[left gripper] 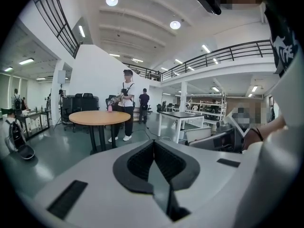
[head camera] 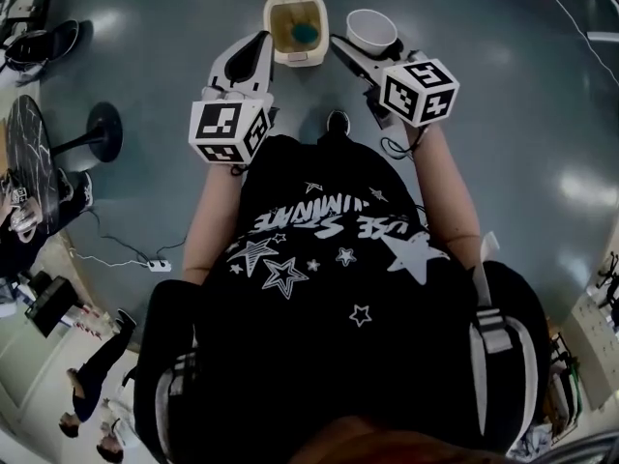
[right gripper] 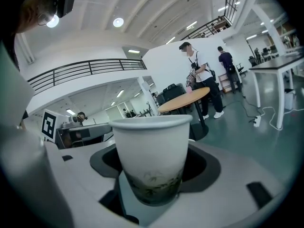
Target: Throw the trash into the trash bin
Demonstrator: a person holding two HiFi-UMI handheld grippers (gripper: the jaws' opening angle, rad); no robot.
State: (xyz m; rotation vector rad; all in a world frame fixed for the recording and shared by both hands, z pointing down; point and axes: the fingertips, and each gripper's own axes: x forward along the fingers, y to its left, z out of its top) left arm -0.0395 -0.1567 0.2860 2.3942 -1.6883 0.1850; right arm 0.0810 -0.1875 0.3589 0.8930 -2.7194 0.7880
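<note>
Right gripper (head camera: pixel 353 51) grasps paper cup (right gripper: pixel 149 156) upright, likely keeping dregs in, just beside lid-up trash bin (head camera: pixel 274 35); left gripper (left gripper: pixel 153 146) clenched, empty.

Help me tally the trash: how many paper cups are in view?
1. The paper cup sits between the right gripper's jaws, beside the open trash bin; others may hide inside.

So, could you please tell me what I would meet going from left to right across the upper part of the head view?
black round base → left tongs → trash bin → paper cup
</note>
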